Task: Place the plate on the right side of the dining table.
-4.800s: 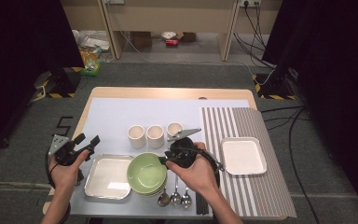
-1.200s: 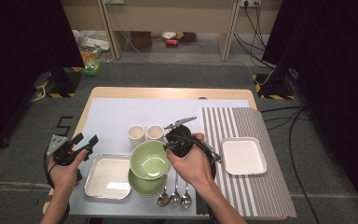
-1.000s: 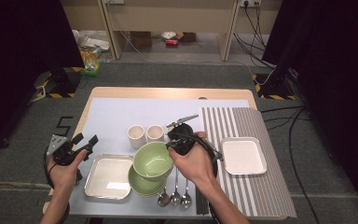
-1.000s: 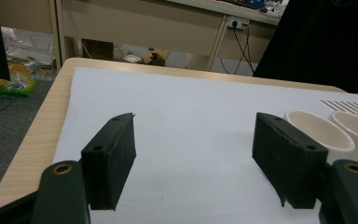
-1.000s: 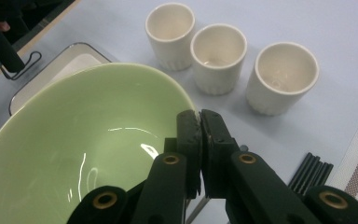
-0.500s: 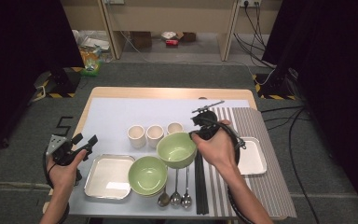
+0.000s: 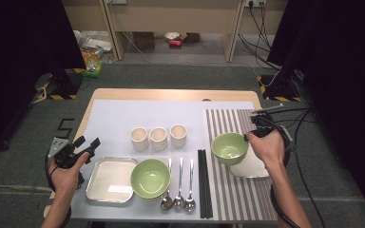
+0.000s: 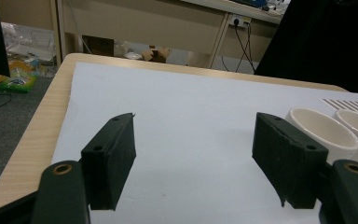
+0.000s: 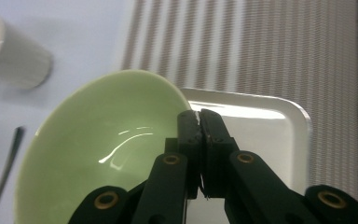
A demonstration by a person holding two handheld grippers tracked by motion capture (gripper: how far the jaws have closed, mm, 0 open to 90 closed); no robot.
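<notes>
High view: the right gripper (image 7: 258, 127) grasps a green bowl (image 7: 229, 147) by its rim and holds it at the left edge of a white square plate (image 7: 253, 166) on the striped mat (image 7: 228, 190). A second green bowl (image 7: 150, 178) sits beside a metal tray (image 7: 110, 179); three cups (image 7: 158, 138), three spoons (image 7: 179, 190) and black chopsticks (image 7: 203, 183) lie on the worktop (image 7: 171, 95). The left gripper (image 7: 78, 149) rests at the worktop's left edge.

Left gripper view: the jaws stand wide apart, released, over bare white mat (image 8: 186, 107), cups to the right.

Right gripper view: the jaws are clenched on the bowl's rim, the bowl (image 9: 98, 154) overlapping the white plate (image 9: 265, 135).
</notes>
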